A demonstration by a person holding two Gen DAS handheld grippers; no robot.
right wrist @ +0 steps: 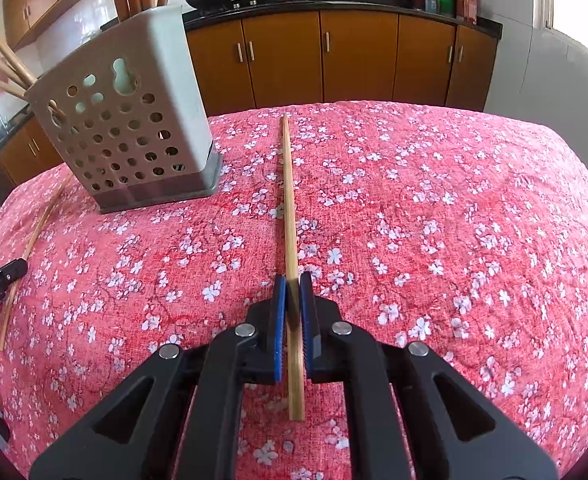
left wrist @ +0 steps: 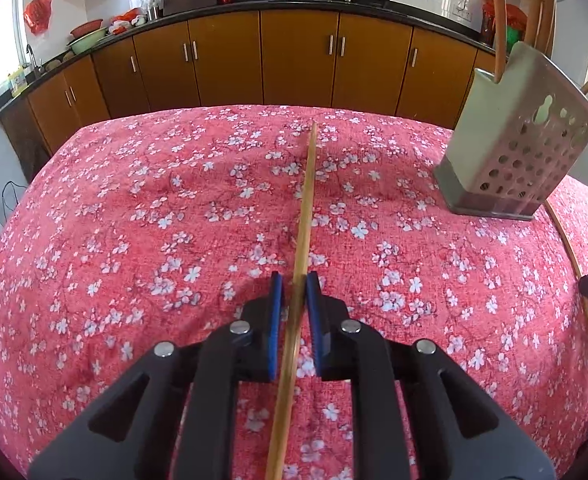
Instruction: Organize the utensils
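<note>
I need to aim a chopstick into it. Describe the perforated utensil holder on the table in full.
The grey-beige perforated utensil holder is a tall, box-shaped caddy, seemingly plastic, on a darker grey base. One wall has rows of round holes and a gourd-shaped cutout near the rim; the adjoining wall is plain. It stands upright on the red floral tablecloth, and wooden chopsticks lean out of its open top. No tool touches it.
</note>
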